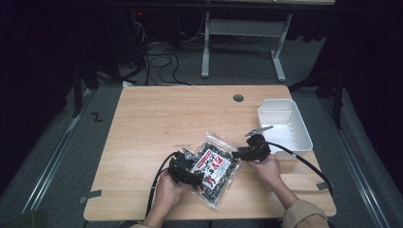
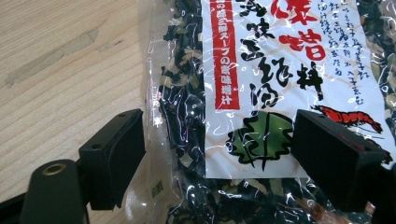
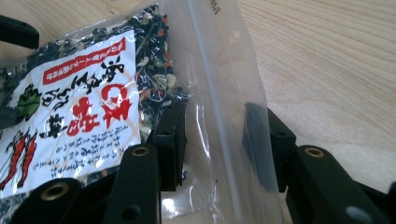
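High view: a clear packet of dried soup mix (image 1: 215, 170) lies flat on the wooden table (image 1: 157, 118), near the person's edge, just right of centre. Its long axis runs from about 11 o'clock down to 5 o'clock, with the clear sealed strip at the far end. The left gripper (image 1: 186, 167) sits at the packet's 9 o'clock side, the right gripper (image 1: 243, 153) at its 2 o'clock corner; both are at the packet, and neither is clearly nearer. A white bin (image 1: 284, 125) stands beyond the right gripper at about 1 o'clock, just off it.

Left gripper view: the jaws stand wide apart, straddling the packet's near end from above; one pad is over the bare table beside the packet's edge, the other over the printed label (image 2: 280, 84). The pads do not press on anything. The packet runs away toward 12 o'clock.

Right gripper view: the jaws are partly closed with the packet's clear unfilled strip (image 3: 219, 107) standing between them. A gap shows between film and pads, so I judge it not yet pinched. The filled body lies toward 10 o'clock from these jaws, so a lift from here would likely hang the packet by that strip.
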